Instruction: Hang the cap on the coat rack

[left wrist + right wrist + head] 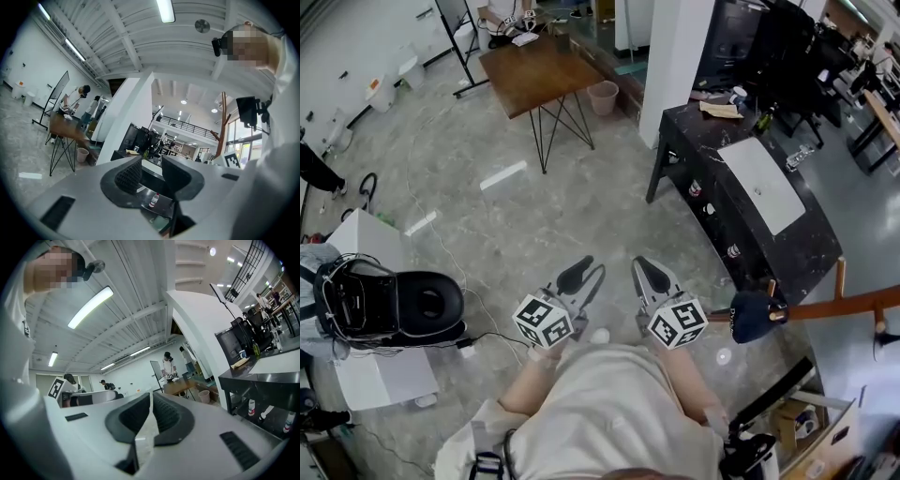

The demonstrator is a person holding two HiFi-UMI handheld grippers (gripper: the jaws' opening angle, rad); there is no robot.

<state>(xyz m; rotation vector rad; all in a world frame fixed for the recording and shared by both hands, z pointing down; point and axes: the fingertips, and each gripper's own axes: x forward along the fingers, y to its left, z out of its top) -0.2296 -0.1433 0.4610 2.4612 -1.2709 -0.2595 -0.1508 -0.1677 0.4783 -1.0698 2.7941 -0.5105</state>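
The left gripper (584,275) is held low in front of the person, its jaws partly spread with nothing between them, apparently idle. Just beside it the right gripper (649,272) is pressed together, also empty. Further right the dark cap (755,317) hangs at the tip of the wooden coat rack (848,305) arm, so the hanging looks done

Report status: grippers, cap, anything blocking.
Left gripper open, empty. Right gripper shut, empty. Cap hangs on the coat rack, clear of both grippers. Nothing seen in the way.
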